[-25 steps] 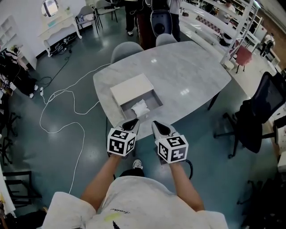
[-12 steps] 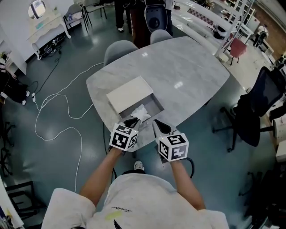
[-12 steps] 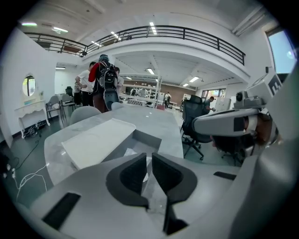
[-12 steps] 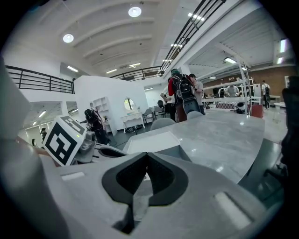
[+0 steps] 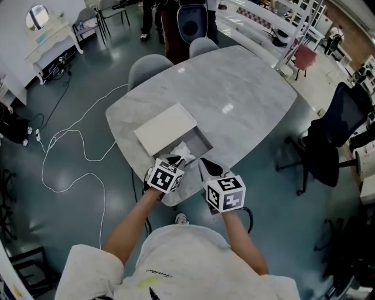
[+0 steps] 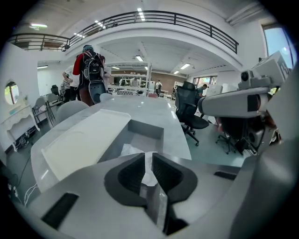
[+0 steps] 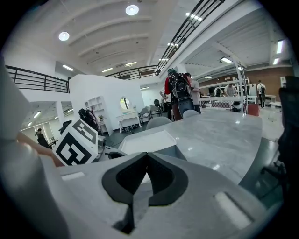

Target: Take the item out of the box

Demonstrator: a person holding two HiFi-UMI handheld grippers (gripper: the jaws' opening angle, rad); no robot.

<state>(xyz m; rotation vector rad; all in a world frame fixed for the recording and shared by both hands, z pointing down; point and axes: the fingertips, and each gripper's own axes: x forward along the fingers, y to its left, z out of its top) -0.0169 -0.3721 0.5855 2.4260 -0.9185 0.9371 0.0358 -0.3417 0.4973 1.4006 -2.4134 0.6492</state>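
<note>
A flat white box [image 5: 164, 129] lies on the marble table [image 5: 246, 88], its grey inner tray [image 5: 203, 142] slid out toward me. A crumpled white item [image 5: 183, 151] sits in the tray. My left gripper [image 5: 174, 158] hovers at the tray's near end, just short of the item, jaws almost together with nothing between them. In the left gripper view the item [image 6: 132, 150] shows right beyond the left gripper [image 6: 148, 156]. My right gripper [image 5: 206, 166] hangs at the table's near edge, right of the tray, shut and empty. The right gripper view looks past the right gripper [image 7: 146, 156] to the box lid [image 7: 148, 141].
Two grey chairs [image 5: 149, 64] stand at the table's far side, with people [image 5: 176, 17] behind them. A black office chair [image 5: 340, 129] is at the right. A white cable [image 5: 70, 146] loops on the floor at the left.
Both grippers have moved forward toward the box. The left one has come over the table's near edge, up to the open tray. Their jaws have not changed.
</note>
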